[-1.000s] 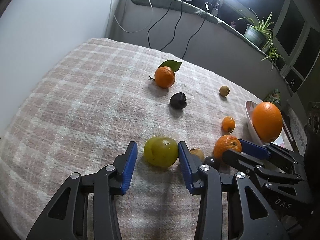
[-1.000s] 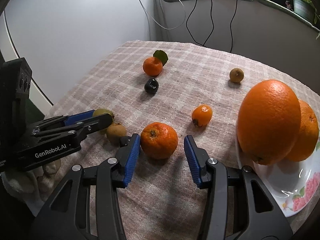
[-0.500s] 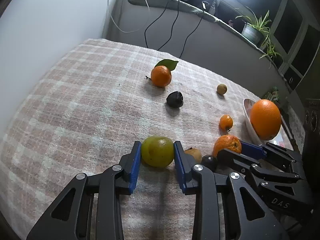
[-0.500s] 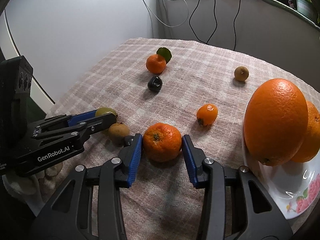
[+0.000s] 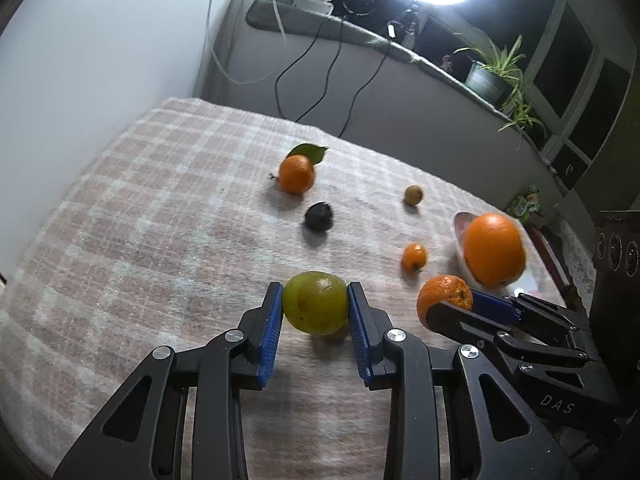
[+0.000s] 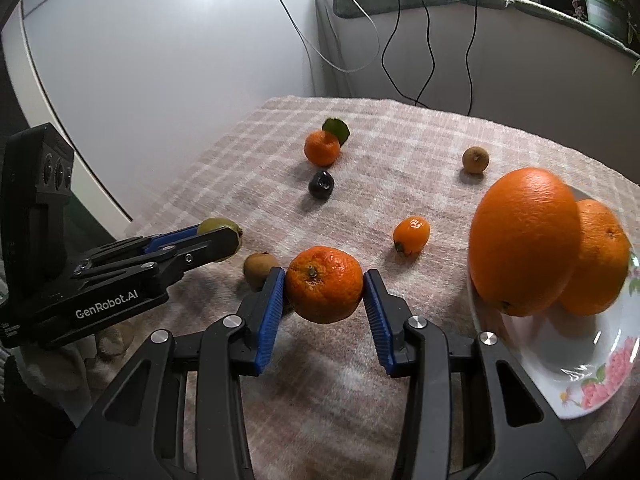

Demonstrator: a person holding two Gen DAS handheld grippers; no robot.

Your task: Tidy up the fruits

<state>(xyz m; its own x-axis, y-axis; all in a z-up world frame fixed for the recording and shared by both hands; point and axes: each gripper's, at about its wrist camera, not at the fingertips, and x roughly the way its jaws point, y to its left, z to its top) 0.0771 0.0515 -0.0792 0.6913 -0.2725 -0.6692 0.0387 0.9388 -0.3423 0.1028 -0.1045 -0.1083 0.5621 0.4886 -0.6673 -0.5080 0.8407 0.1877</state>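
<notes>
A second ago both grippers stood open with a fruit sitting loose between the blue pads. The jaws have just been closing, and now each pair presses on its fruit.

In the right wrist view the big orange [image 6: 524,240] leans on a second orange [image 6: 600,256] in the white flowered plate [image 6: 560,368] at the right edge; its long side runs up and down, tipped a little to the right. The right gripper [image 6: 325,284] squeezes the mandarin [image 6: 324,282] in the lower middle of the frame. The mandarin is round, and its stem end faces the camera, a bit to the left. It looks lifted off the checked cloth [image 6: 400,152] (a shadow lies under it).

In the left wrist view the left gripper [image 5: 315,304] holds the green fruit [image 5: 315,302] tight, just below the middle of the frame. This fruit is round too, a little wider than tall.

The small orange fruit [image 5: 414,257], the dark fruit [image 5: 319,216] and the brown fruit [image 5: 413,195] lie apart on the cloth further up.
</notes>
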